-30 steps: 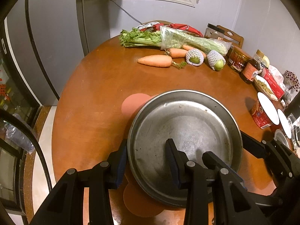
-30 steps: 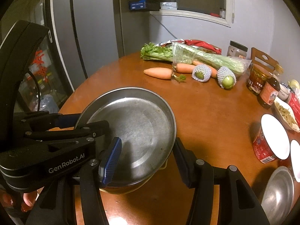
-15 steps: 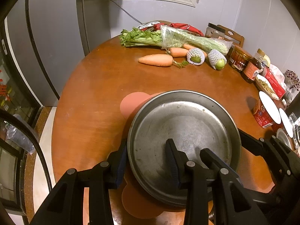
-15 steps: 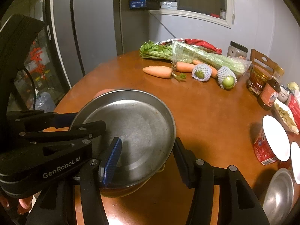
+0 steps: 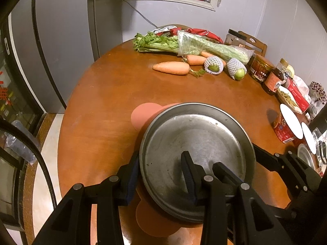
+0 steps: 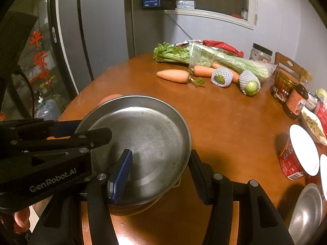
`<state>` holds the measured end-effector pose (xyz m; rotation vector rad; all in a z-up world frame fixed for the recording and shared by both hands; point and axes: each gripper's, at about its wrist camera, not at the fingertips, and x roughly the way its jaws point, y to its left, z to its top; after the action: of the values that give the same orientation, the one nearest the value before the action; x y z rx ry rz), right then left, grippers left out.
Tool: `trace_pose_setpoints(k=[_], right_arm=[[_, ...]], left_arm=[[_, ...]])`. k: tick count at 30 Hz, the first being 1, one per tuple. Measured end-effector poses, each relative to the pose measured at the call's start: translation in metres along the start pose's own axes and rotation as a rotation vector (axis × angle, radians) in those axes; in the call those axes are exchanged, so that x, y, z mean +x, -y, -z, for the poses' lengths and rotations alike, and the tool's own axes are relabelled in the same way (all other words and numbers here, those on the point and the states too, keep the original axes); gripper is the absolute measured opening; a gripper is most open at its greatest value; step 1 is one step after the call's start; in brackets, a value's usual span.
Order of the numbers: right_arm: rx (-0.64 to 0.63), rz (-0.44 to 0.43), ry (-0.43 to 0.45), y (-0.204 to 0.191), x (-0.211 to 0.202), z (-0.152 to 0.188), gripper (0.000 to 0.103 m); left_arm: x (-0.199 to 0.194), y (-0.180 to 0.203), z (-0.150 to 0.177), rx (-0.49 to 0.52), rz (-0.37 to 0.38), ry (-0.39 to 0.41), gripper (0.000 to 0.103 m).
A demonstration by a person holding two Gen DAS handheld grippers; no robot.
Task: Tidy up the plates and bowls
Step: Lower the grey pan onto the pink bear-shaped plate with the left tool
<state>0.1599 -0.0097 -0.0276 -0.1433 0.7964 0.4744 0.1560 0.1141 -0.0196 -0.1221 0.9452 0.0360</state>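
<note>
The left gripper [image 5: 161,180] pinches the near-left rim of the steel plate [image 5: 200,143]; its jaws are narrow. The plate is above a pink mat [image 5: 143,115] on the tabletop [image 5: 102,110]. The right gripper [image 6: 161,175] clamps the opposite rim. The plate seems mid-carry; next, both must lower it level.

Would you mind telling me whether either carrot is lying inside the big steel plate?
No, the steel plate holds no food, and both carrots lie far off on the wooden table beside the celery.
</note>
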Motion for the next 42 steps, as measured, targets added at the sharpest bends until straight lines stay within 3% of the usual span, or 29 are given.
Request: trace_pose_setpoints(k=[25, 36, 42], right_arm=[[0.024, -0.041, -0.015, 0.002, -0.002, 0.003, 0.058], [0.034, -0.041, 0.008, 0.008, -0.006, 0.004, 0.058], [0.061, -0.042, 0.043, 0.016, -0.019, 0.004, 0.058]], left_arm=[[-0.022, 0.005, 0.009, -0.012, -0.001, 0.037, 0.04], [-0.028, -0.002, 0.014, -0.046, -0.056, 0.058, 0.044], [-0.045, 0.005, 0.018, -0.044, -0.087, 0.109, 0.048]])
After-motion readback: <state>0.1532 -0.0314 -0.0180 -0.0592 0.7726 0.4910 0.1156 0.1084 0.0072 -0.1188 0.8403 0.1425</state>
